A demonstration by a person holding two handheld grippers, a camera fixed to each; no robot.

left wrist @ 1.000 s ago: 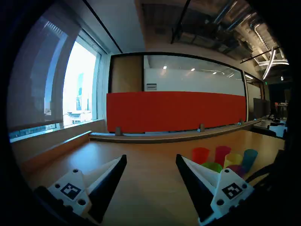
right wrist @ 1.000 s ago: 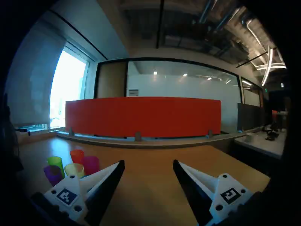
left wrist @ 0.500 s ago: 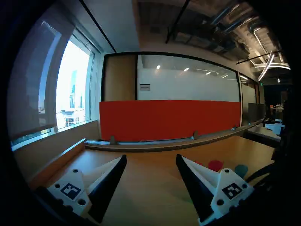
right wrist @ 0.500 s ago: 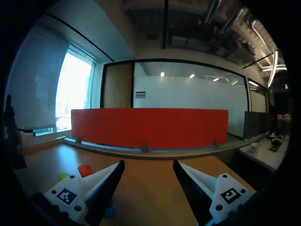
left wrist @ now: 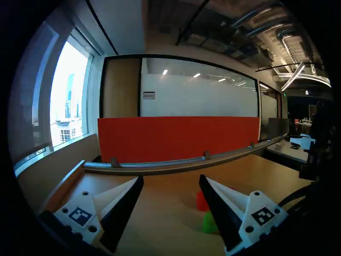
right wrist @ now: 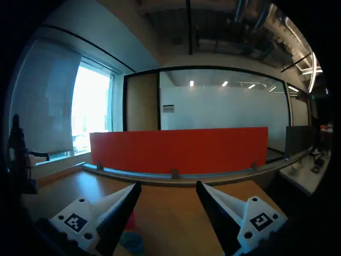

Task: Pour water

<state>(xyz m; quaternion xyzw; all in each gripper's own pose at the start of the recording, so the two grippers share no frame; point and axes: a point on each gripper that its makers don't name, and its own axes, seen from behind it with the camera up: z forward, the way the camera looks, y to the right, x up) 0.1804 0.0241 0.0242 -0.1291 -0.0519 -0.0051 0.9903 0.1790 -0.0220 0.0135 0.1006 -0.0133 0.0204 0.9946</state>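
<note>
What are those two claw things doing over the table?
A person holds a gripper in each hand above a wooden table. The left gripper is open and holds nothing; a red cup and a green cup peek out beside one of its fingers. The right gripper is open and empty too, with a blue cup low beside one of its fingers. Nothing has been picked up, and no water is being poured yet.
</note>
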